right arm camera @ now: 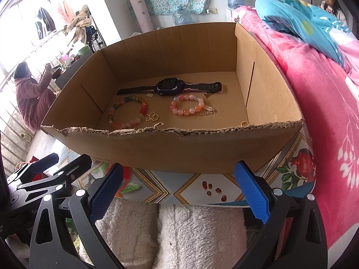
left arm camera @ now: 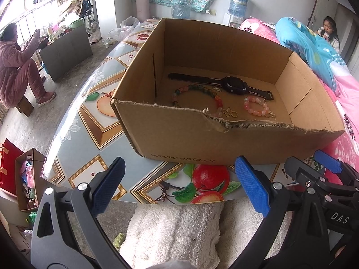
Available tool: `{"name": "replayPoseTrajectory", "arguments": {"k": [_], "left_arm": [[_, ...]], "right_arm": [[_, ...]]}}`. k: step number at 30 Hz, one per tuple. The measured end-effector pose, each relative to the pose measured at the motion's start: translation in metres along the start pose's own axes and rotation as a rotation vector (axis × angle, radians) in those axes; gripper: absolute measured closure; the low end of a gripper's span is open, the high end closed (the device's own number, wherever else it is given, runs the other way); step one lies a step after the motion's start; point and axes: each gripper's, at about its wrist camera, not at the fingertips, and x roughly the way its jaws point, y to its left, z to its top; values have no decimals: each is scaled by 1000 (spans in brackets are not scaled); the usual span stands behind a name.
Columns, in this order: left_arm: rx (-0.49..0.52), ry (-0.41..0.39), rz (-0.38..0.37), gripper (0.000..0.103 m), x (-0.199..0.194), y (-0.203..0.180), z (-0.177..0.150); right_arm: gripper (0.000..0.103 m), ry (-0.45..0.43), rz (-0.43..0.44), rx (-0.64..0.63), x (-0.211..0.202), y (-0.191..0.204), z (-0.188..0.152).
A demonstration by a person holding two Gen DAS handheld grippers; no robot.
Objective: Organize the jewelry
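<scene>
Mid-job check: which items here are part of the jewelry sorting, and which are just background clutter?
Job items: cardboard box, black watch, multicolour bead bracelet, pink bead bracelet, gold butterfly charm.

Lying about: water jug, blue quilt, red bag.

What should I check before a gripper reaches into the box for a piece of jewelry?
1. Left gripper open, empty: ok.
2. Right gripper open, empty: ok.
3. Both outside the cardboard box, before its torn front wall: ok.
4. Watch and pink bracelet apart: ok.
5. Multicolour bracelet free of the gold butterfly charm: cannot tell, they lie very close.
6. Gold chain loose from the pink bracelet: cannot tell.
</scene>
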Motion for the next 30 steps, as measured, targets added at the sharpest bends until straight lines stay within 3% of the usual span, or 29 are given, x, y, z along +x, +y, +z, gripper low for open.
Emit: {"name": "replayPoseTrajectory", "arguments": {"k": [30], "left_arm": [[2, -3, 3, 8, 0, -1, -1]], "right_arm": [[6, 1, 2, 1, 0, -1, 1]]}}
